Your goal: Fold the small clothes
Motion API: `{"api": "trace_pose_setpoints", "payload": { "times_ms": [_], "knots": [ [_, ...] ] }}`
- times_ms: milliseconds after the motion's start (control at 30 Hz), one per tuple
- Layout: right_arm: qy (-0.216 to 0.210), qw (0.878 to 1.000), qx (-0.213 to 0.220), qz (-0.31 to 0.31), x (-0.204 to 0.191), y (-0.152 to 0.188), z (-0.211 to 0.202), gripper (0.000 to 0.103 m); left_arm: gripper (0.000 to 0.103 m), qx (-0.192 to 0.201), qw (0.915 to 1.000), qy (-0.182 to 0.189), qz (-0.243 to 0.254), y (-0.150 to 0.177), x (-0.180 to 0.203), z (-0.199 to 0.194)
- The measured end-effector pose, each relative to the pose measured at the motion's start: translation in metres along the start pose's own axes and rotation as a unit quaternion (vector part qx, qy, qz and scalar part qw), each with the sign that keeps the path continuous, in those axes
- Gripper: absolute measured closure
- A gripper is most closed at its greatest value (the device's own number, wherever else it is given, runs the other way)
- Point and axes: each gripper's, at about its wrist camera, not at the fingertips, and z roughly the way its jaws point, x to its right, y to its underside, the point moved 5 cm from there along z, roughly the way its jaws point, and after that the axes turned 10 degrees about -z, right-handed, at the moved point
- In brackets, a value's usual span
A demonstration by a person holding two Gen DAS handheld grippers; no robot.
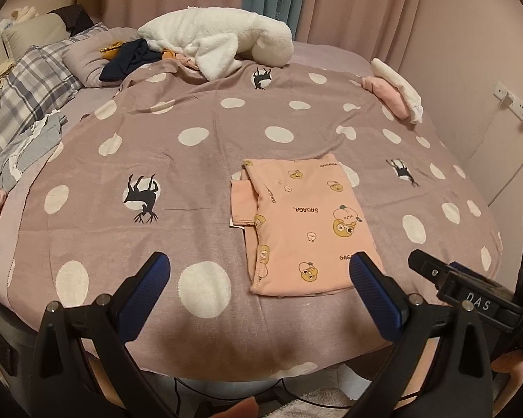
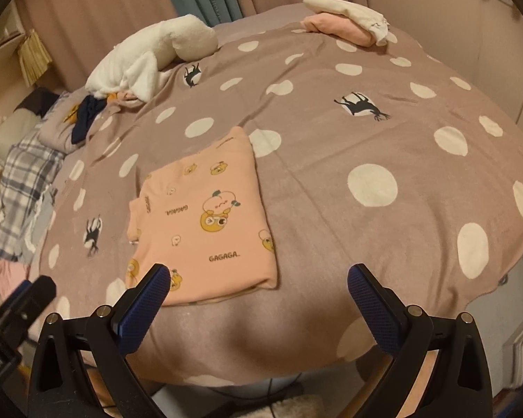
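My left gripper (image 1: 259, 275) hangs with its pads spread wide and nothing between them, low in the frame at the near edge of the bed; my right gripper (image 2: 258, 285) is likewise spread and empty. The pink printed garment (image 1: 301, 226) lies folded flat on the dotted blanket (image 1: 191, 160), centre-right in the left view and centre-left in the right view, one sleeve panel jutting from its left side; it looks light, soft and limp, so I judge it will sag unless pinched through all layers at a folded edge, best at the near corners; a pink and white stack (image 2: 345, 22) sits at the upper right.
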Motion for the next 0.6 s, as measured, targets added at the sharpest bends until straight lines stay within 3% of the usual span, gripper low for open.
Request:
{"api": "trace_pose_setpoints", "payload": {
  "times_ms": [133,267,433,600],
  "knots": [
    [-0.010,1.000,0.002,0.003,-0.003,0.001,-0.002,0.002,0.000,-0.008,0.9996,0.021,-0.016,0.001,-0.001,-0.004],
    [0.003,1.000,0.014,-0.011,-0.006,0.001,-0.010,0.002,0.000,0.011,0.9999,0.010,-0.001,0.001,0.001,-0.011],
    [-0.003,0.999,0.030,-0.021,-0.011,0.001,-0.018,0.002,0.000,0.008,0.9996,0.027,-0.008,0.001,0.003,-0.013],
    [0.000,0.999,0.032,-0.031,-0.015,0.000,-0.020,0.002,0.000,0.015,0.9996,0.021,-0.006,0.001,0.003,-0.014]
  ]
}}
